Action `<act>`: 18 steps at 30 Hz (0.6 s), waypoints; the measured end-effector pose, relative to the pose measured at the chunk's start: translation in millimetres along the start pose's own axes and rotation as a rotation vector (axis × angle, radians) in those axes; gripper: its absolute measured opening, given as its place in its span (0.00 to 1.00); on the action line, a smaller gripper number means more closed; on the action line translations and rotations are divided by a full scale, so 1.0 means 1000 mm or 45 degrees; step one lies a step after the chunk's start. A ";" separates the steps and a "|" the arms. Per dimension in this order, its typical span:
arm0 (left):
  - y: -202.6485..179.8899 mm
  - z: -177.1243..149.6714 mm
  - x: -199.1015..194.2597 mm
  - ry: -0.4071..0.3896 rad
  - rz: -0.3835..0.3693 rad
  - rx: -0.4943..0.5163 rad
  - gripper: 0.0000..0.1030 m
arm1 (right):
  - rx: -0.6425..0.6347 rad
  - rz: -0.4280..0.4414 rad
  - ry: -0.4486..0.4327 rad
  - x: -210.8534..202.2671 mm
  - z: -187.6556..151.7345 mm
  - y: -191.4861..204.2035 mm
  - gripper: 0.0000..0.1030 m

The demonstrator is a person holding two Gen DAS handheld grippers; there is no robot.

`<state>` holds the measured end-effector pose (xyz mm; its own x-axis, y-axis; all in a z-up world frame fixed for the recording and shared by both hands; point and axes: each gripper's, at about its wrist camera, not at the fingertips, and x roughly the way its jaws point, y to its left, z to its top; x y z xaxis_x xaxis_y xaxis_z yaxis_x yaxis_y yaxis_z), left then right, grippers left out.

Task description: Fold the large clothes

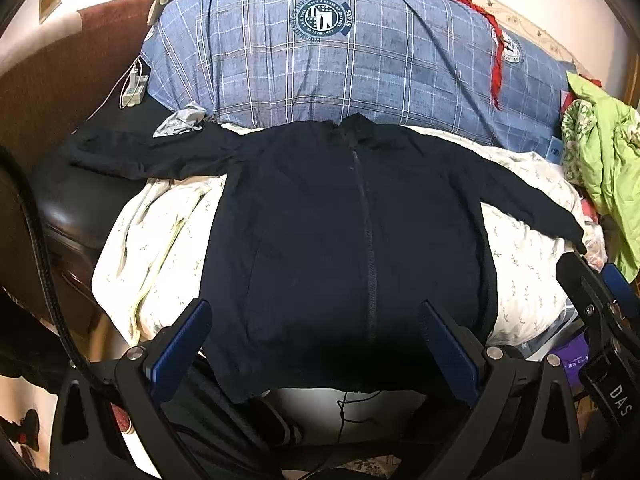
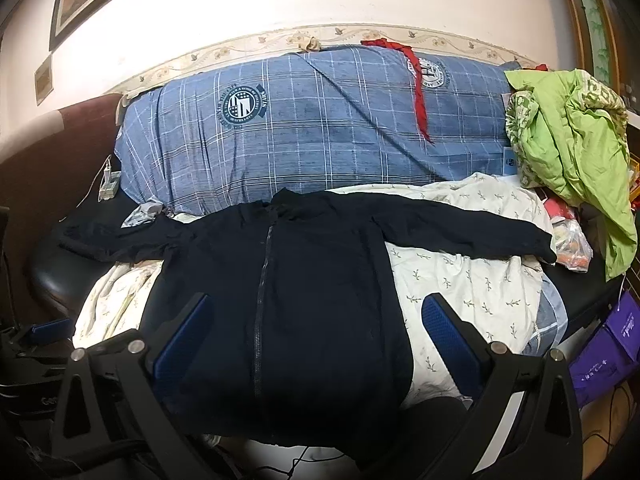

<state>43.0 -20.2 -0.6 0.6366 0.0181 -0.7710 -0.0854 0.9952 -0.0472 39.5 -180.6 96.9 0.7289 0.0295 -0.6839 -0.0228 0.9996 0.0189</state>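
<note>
Ahead, dark zip jacket (image 1: 344, 240) lies flat, zipper running away; both grippers, left (image 1: 316, 340) and right (image 2: 316, 332), gape empty over hem.

The jacket (image 1: 344, 240) is dark matt cloth, smooth, with a fine-toothed zip (image 1: 366, 248) down its front. Under it lies a sheet (image 2: 472, 292) of thin, crumpled pale cloth printed with small sprigs. The big pillow (image 1: 320, 68) is woven blue cloth with a faded, slightly rough look. A green quilt (image 2: 576, 148) looks soft and puffy. The sofa arm (image 1: 68, 208) is glossy dark leather or vinyl. Both grippers are matt black plastic with shiny metal bolts (image 2: 498, 347); their pads (image 2: 444, 332) are blue, finely ribbed rubber.
</note>
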 end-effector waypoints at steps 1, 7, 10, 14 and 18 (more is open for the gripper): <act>-0.001 0.002 0.002 0.003 -0.008 0.000 1.00 | 0.004 -0.004 0.001 0.002 0.001 -0.002 1.00; -0.011 0.007 0.012 0.033 -0.061 0.004 1.00 | 0.038 -0.016 0.011 0.011 0.003 -0.014 1.00; -0.017 0.009 0.018 0.038 -0.031 0.035 1.00 | 0.064 -0.025 0.010 0.016 0.005 -0.022 1.00; -0.025 0.012 0.028 0.023 -0.044 0.045 1.00 | 0.168 -0.057 -0.003 0.026 0.008 -0.053 1.00; -0.035 0.015 0.040 0.024 -0.058 0.079 0.99 | 0.367 -0.168 -0.020 0.048 0.009 -0.130 1.00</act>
<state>83.0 -53.3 -20.8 0.6241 -0.0289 -0.7808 -0.0084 0.9990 -0.0437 83.7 -309.0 68.3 0.7231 -0.1024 -0.6831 0.2659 0.9540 0.1385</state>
